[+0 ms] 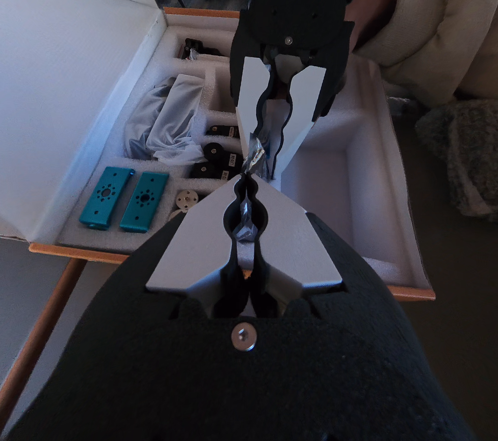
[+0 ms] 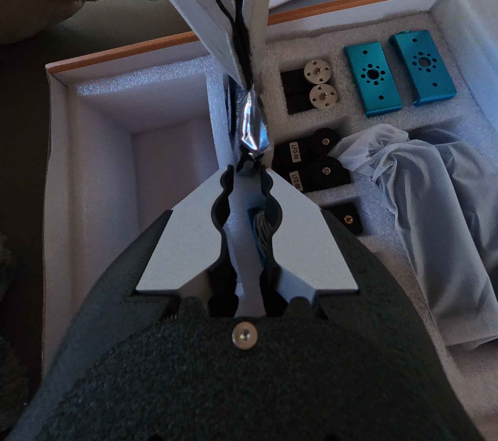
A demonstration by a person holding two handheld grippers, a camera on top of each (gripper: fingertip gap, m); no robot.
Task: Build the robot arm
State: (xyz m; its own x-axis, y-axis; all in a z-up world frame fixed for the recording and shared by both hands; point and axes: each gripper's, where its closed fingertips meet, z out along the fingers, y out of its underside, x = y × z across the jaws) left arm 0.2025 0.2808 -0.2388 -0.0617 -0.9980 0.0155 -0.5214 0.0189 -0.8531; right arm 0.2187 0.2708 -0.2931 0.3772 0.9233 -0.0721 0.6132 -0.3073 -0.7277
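Observation:
My left gripper is shut on a small crinkled silvery plastic bag and holds it above a white foam-lined box. The bag also shows through the oval gap between its pads. My right gripper faces it from the far side. In the right wrist view the right gripper has its jaws a little apart, with the dark lower end of the bag between the tips. The left gripper comes in from the top of that view and pinches the bag's upper end.
The foam insert has a large hollow compartment. Two teal metal plates, black servos, silver round discs and crumpled pale wrapping lie in other slots. The open lid stands at the left. A person's beige sleeve is behind. The tips of one gripper are about 6 cm away from the tips of the other.

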